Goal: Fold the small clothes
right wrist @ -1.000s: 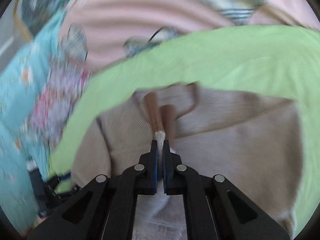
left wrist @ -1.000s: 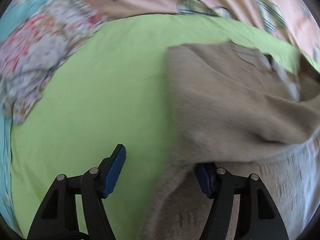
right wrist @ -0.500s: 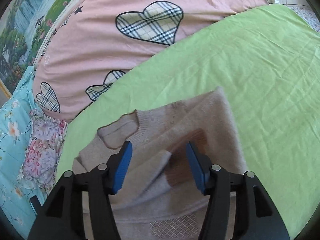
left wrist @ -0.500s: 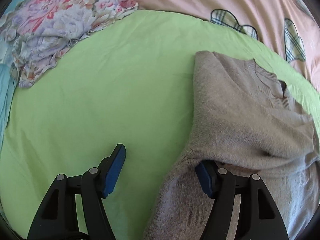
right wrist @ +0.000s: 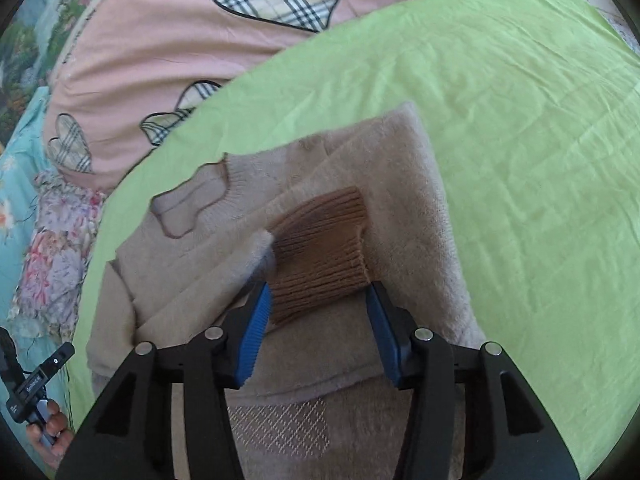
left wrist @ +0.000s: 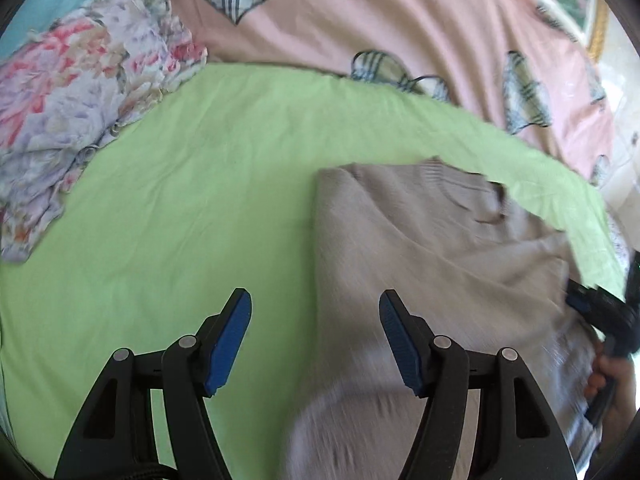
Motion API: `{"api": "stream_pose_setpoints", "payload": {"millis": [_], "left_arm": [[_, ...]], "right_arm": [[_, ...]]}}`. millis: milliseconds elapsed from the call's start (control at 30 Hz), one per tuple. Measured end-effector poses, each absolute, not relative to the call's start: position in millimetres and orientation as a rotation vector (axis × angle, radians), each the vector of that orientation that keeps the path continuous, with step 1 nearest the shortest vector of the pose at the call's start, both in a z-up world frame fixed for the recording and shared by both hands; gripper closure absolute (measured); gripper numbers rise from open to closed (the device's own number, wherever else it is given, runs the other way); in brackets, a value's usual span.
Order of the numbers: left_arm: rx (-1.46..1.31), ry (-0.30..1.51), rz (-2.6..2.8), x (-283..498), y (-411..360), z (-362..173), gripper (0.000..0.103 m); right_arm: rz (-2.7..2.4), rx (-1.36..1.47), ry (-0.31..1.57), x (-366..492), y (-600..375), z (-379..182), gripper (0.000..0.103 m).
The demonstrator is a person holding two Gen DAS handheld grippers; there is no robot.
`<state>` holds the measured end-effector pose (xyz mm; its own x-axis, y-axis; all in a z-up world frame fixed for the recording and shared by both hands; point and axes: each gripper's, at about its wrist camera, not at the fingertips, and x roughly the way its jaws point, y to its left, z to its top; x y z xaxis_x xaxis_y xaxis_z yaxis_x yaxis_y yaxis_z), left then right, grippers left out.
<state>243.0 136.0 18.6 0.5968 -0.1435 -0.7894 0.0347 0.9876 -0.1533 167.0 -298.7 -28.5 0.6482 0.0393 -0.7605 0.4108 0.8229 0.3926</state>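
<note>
A beige knitted sweater (left wrist: pixel 420 240) lies on the green sheet (left wrist: pixel 200 200), neck away from me, with one sleeve folded across its body. The sleeve's brown ribbed cuff (right wrist: pixel 320 248) lies between the fingers of my right gripper (right wrist: pixel 318 292). Its jaws are closing, and the blue pads flank the cuff's sides without squeezing it. My left gripper (left wrist: pixel 314 300) hangs open above the sweater's left edge, holding nothing. Each gripper also shows at the rim of the other's view, held by a hand (left wrist: pixel 604 372).
A pink quilt with plaid hearts (left wrist: pixel 360 20) borders the far side of the green sheet. A crumpled floral cloth (left wrist: pixel 60 100) lies at the left on a teal sheet (right wrist: pixel 16 184). Bare green sheet (right wrist: pixel 540 160) stretches to the right of the sweater.
My right gripper, shut on the sleeve a second ago, opened and dropped the cuff onto the sweater, then sank closer to it. My left gripper rose off the sweater's edge.
</note>
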Motion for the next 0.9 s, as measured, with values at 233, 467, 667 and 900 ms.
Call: {"api": "stream_pose_setpoints", "payload": {"millis": [233,467,667,900], "left_arm": [[-0.192,1.074,-0.211,299,129,-23,0.036],[-0.137,0.939,-0.165,291,121,-13,0.094],[-0.230,0.930,-0.054,297,144,-28,0.096],[-0.238,0.848,0.025,289,155,-21,0.099]], "right_arm": [[-0.201,0.668,0.820,175,-308,-38,0.086],[-0.148,0.682,0.735,158,-308,-12,0.094],[-0.190,0.658,0.774,138,-318,-10,0.094],[-0.180,0.646,0.802,124,-308,-26,0.094]]}}
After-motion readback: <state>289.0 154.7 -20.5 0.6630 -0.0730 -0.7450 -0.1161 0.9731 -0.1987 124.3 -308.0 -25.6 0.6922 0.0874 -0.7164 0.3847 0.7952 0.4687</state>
